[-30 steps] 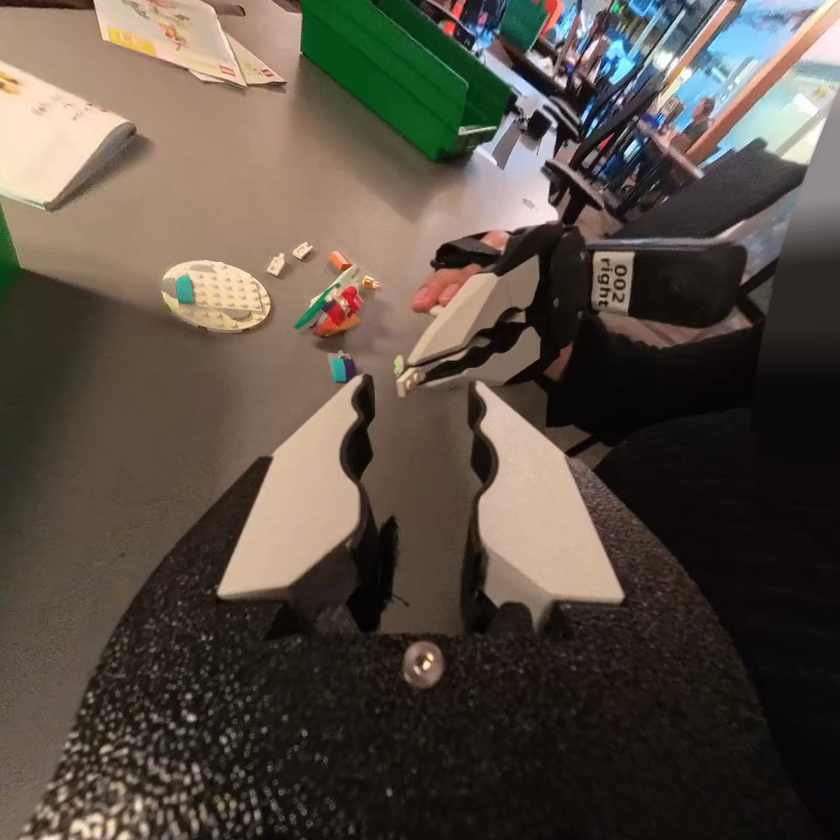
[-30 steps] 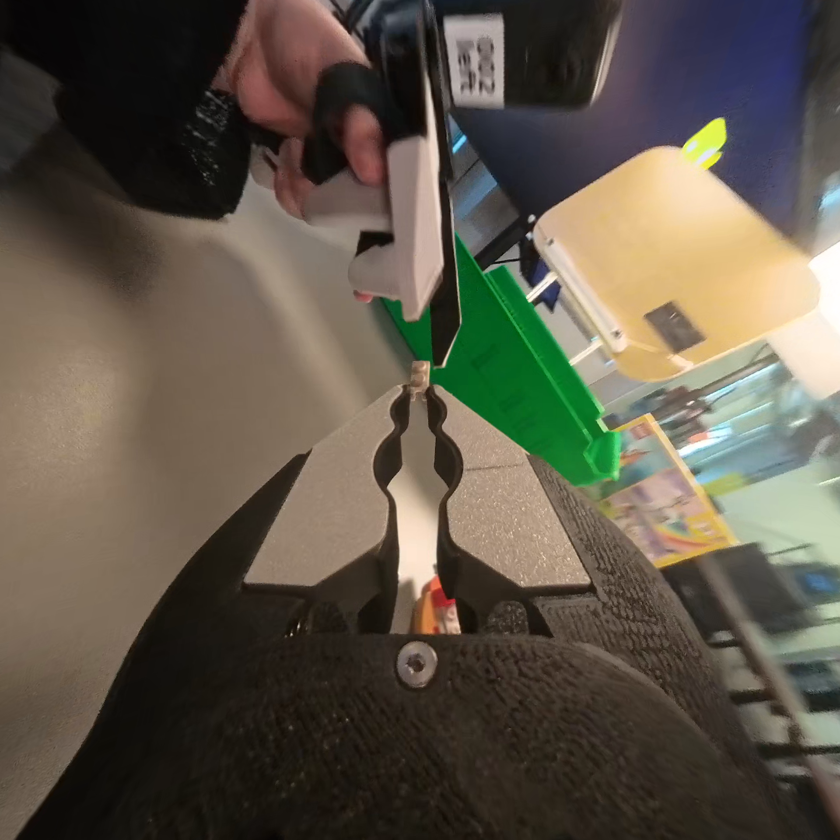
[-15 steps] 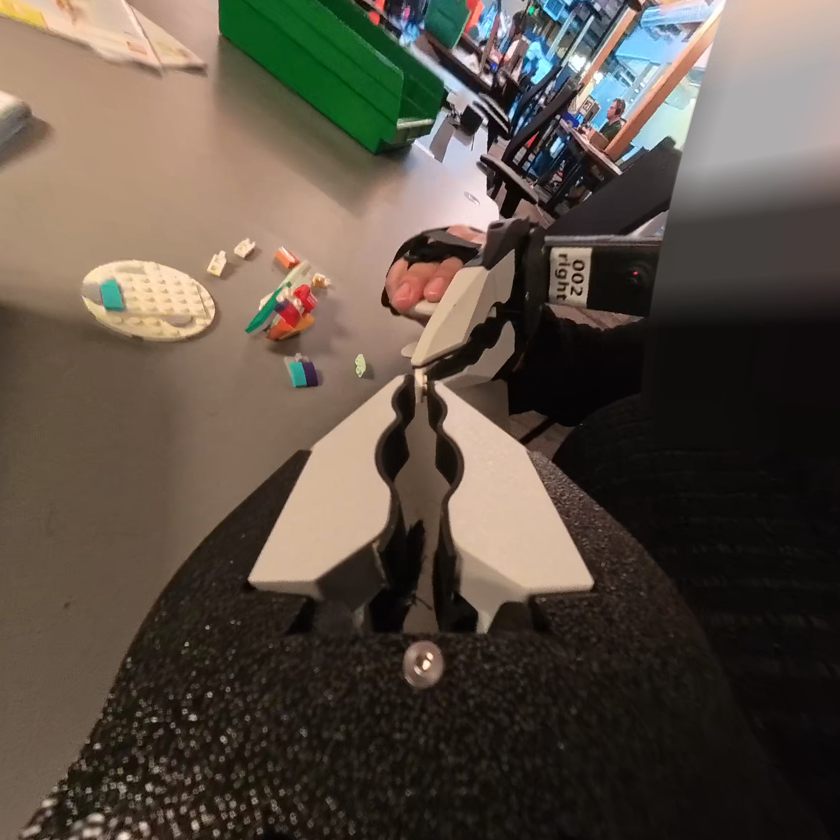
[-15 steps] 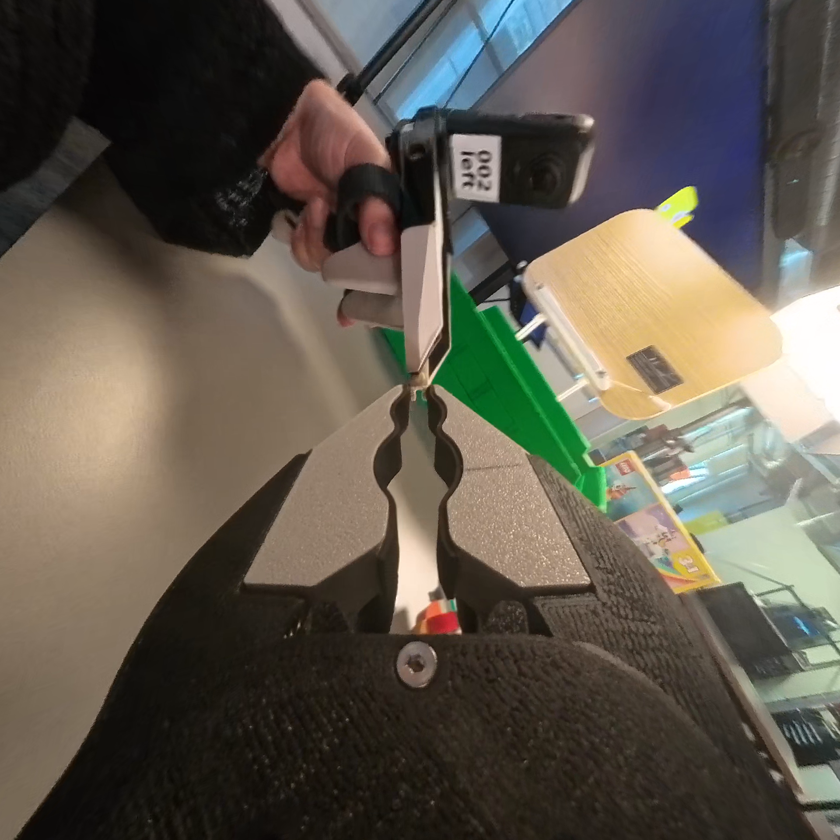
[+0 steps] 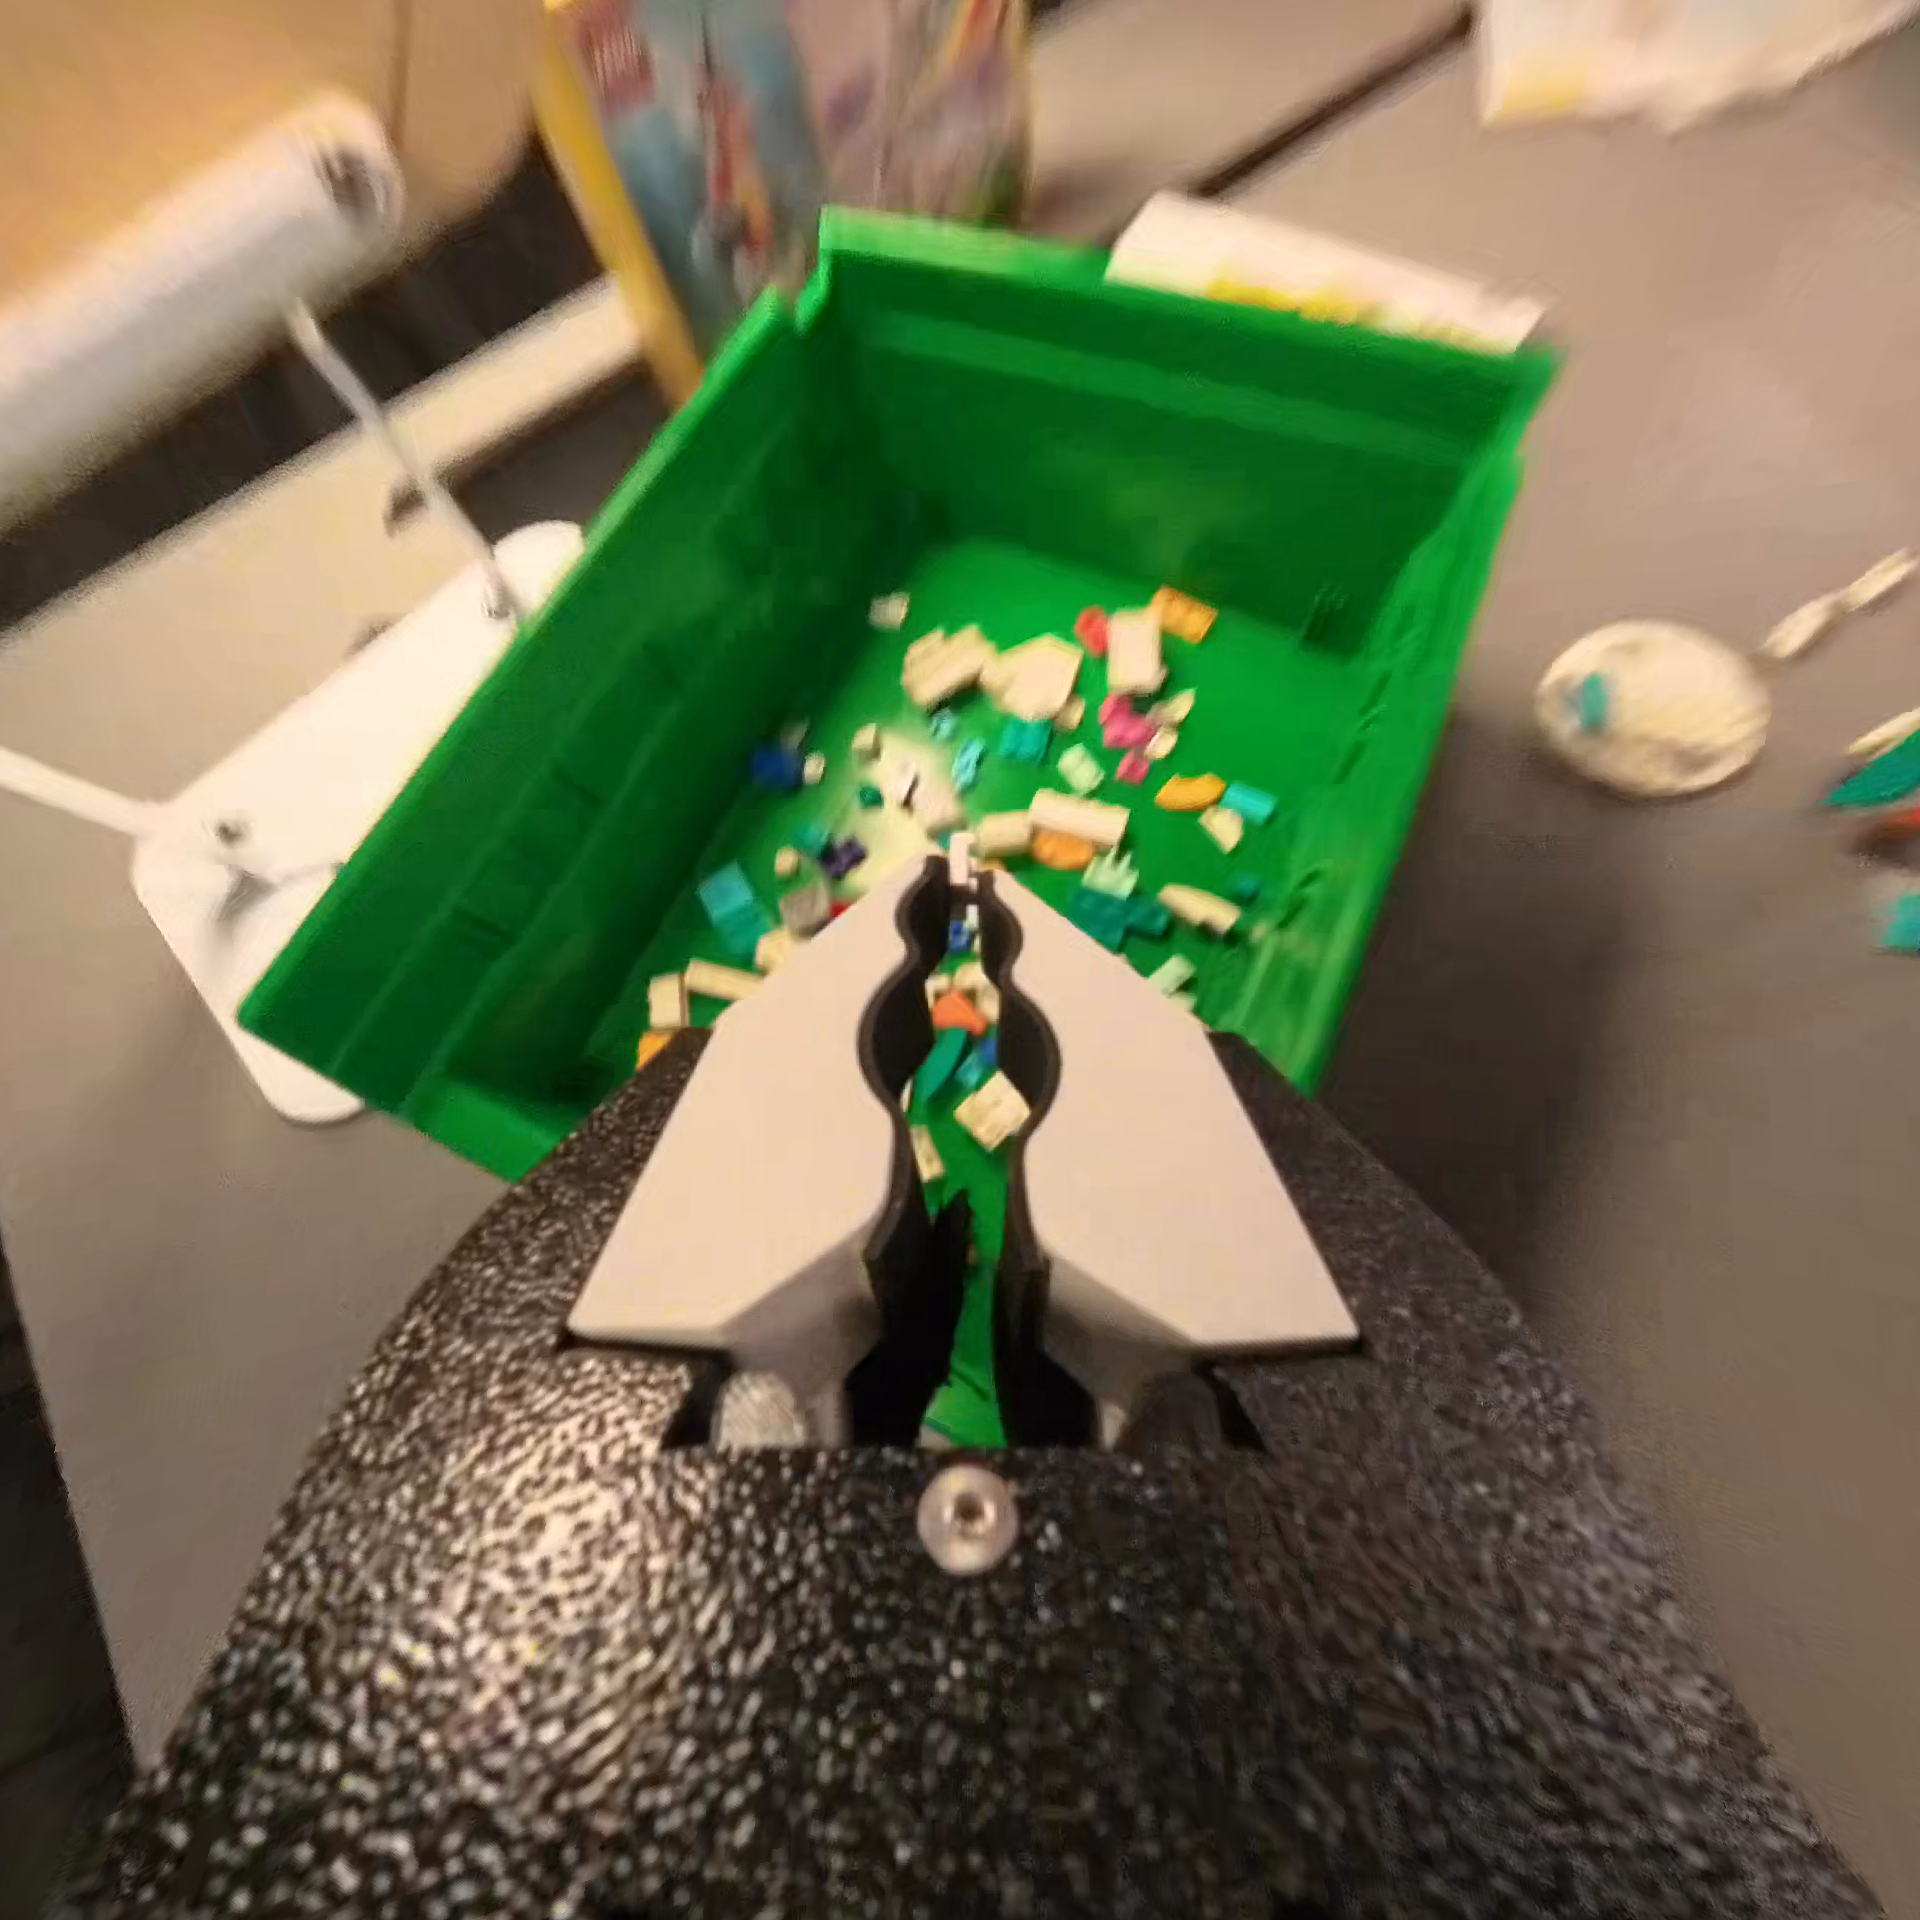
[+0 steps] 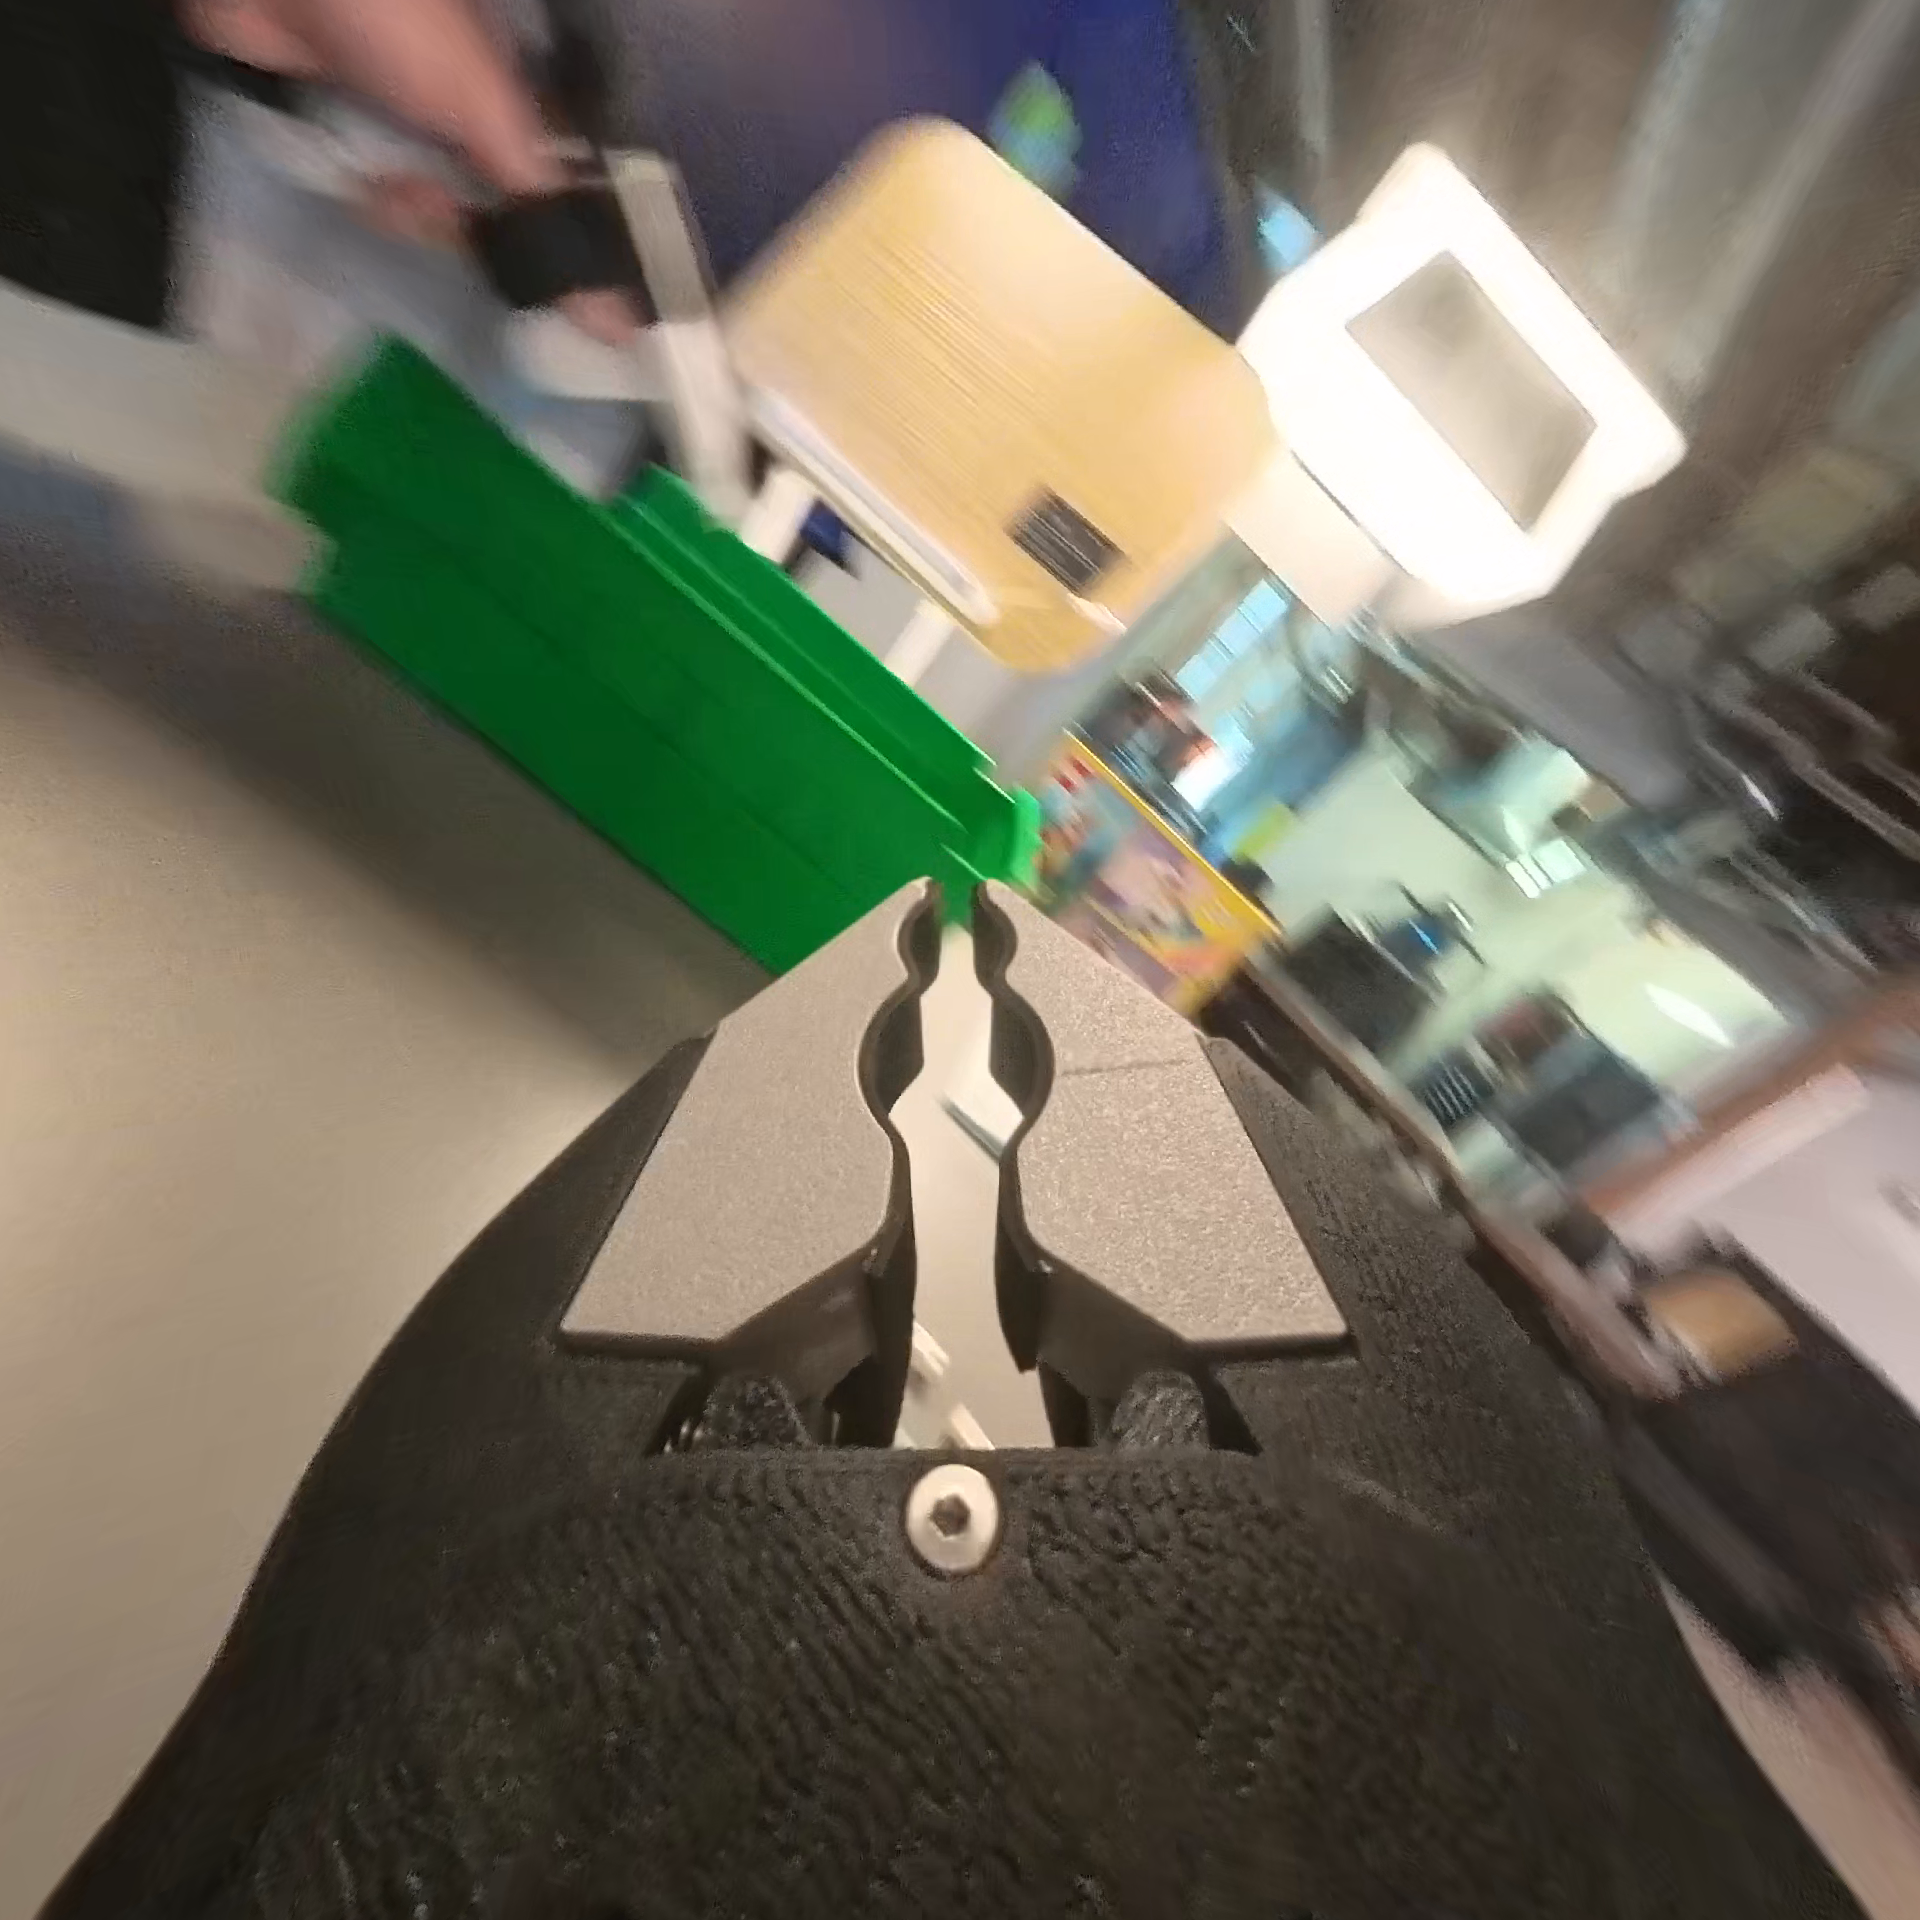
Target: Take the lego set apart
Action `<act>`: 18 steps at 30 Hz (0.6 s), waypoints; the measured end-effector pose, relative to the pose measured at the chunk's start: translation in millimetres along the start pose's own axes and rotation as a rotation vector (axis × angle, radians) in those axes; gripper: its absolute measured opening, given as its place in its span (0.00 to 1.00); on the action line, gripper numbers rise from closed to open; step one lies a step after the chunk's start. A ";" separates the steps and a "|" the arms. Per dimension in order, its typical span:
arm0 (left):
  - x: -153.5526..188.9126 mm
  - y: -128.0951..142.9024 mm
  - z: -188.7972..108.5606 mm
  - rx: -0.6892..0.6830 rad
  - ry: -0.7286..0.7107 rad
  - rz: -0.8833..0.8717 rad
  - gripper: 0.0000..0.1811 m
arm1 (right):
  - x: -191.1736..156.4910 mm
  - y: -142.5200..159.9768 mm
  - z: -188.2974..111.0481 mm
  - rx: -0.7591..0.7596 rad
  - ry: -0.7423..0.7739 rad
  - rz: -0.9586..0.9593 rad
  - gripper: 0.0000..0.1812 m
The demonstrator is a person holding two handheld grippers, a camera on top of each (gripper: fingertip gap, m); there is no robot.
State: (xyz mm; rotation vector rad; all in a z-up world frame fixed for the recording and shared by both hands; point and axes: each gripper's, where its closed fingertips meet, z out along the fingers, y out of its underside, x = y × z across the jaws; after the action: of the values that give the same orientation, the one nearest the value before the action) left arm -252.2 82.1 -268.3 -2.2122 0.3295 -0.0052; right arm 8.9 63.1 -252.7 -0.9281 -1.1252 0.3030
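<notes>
My left gripper [image 5: 964, 871] hangs over the open green bin [image 5: 582, 727] and is shut on a small white lego piece [image 5: 961, 854] at its tips. Many loose lego pieces [image 5: 1039, 769] lie on the bin floor. A round white studded plate [image 5: 1652, 707] and blurred coloured pieces [image 5: 1875, 790] lie on the grey table to the right of the bin. My right gripper [image 6: 956, 902] is low over the table, its jaws together but for a thin gap, with nothing between them. It points at the green bin's outer wall [image 6: 623, 665]. The left gripper shows blurred above the bin [image 6: 655, 239].
A colourful lego box [image 5: 790, 135] stands behind the bin, and booklets [image 5: 1320, 270] lie at its far right corner. A white stand base [image 5: 312, 790] sits left of the bin. In the right wrist view a wooden board [image 6: 987, 343] stands beyond the bin. From my right tips it is roughly 12 cm to the round white studded plate [image 5: 1652, 707]; from my left, 25 cm.
The left gripper shut on the small white piece at the right gripper's tips, then swung with it over the green bin. The right gripper no longer holds the piece.
</notes>
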 end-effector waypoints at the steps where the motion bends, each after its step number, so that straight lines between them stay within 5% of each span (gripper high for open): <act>1: -6.5 13.2 10.5 -0.073 -0.008 -0.007 0.02 | 10.6 6.4 0.3 -0.028 0.048 0.025 0.02; 5: -16.0 68.0 32.1 -0.388 0.028 0.047 0.02 | 50.2 23.8 -6.9 -0.067 0.198 0.201 0.02; 9: -17.7 89.0 38.8 -0.538 0.063 0.103 0.11 | 68.8 32.3 -12.9 -0.059 0.251 0.344 0.02; 15: -19.6 89.6 46.1 -0.553 0.082 0.112 0.22 | 68.8 36.5 -11.6 -0.061 0.234 0.414 0.02; 18: -47.4 75.1 26.4 -0.498 -0.131 0.086 0.20 | 71.1 36.9 -12.4 -0.056 0.235 0.435 0.02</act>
State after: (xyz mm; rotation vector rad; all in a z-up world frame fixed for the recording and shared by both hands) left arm -312.3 70.1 -337.7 -2.6701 0.3837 0.2963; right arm 59.3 124.6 -237.1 -1.2238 -0.7125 0.5037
